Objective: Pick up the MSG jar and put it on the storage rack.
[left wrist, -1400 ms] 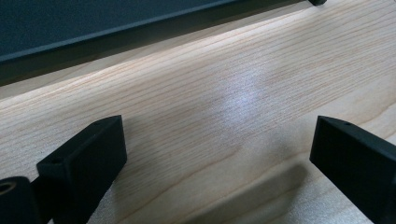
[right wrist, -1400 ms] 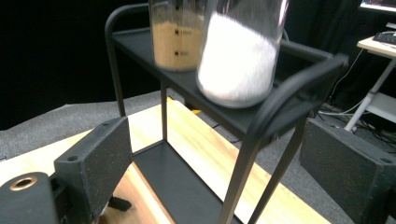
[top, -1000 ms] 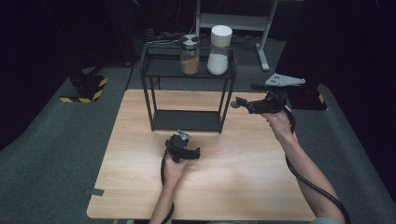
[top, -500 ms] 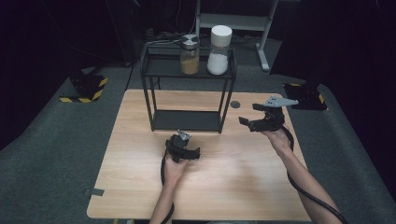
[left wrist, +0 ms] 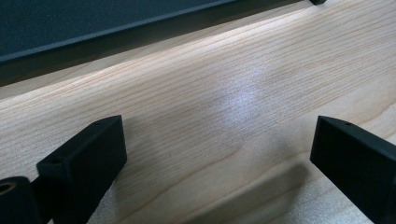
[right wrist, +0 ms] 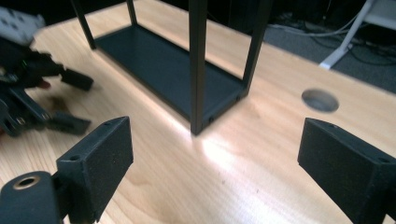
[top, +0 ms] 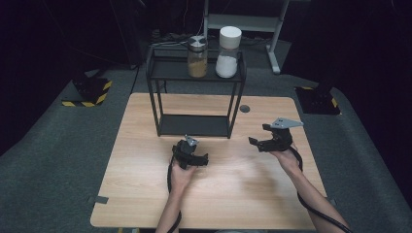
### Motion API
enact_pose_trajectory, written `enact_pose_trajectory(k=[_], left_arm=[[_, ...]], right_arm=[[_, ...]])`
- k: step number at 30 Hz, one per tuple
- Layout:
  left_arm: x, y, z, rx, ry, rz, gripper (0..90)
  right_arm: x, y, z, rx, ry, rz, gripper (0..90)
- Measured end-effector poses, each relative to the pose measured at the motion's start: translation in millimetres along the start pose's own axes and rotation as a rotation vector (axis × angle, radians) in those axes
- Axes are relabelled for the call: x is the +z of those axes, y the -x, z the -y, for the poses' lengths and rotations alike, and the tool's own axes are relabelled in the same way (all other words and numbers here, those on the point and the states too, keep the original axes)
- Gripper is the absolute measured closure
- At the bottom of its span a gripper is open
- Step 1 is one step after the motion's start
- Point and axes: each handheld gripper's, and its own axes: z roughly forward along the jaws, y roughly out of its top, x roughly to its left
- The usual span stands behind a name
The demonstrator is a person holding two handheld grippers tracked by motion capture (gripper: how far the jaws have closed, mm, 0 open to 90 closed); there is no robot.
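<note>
A black metal rack [top: 194, 70] stands at the back middle of the wooden table [top: 145, 194]. On its top shelf sit a glass jar [top: 197, 57] of amber contents with a metal lid and a white jar [top: 228, 52] beside it. My left gripper [top: 192, 150] rests low just in front of the rack, open and empty; its view has the rack's bottom shelf [left wrist: 93, 23] close ahead and the jaws [left wrist: 217, 135] wide apart. My right gripper [top: 259, 134] hovers to the right of the rack, open and empty, facing the rack's front right leg [right wrist: 198, 65].
A round cable hole [top: 244, 108] is in the table behind the right gripper. The right gripper view has the left gripper [right wrist: 32, 88] at its far left. Grey carpet surrounds the table, and a metal stand [top: 272, 43] is behind it.
My right gripper has come down and toward the person, from beside the rack's upper right corner to low over the table at the right. The left gripper has stayed put.
</note>
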Motion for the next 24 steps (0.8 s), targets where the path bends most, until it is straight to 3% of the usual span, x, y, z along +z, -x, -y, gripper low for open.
enact_pose_trajectory(k=[6, 24], left_arm=[[0.0, 0.0, 0.0, 0.0, 0.0, 0.0, 3.6], [-0.1, -0.7, 0.4, -0.003, 0.002, 0.003, 3.5]], right_arm=[[15.9, 0.8, 16.4, 0.028, -0.055, -0.006, 9.9], [38.4, -8.1, 44.2, 0.054, -0.11, -0.009, 9.6]])
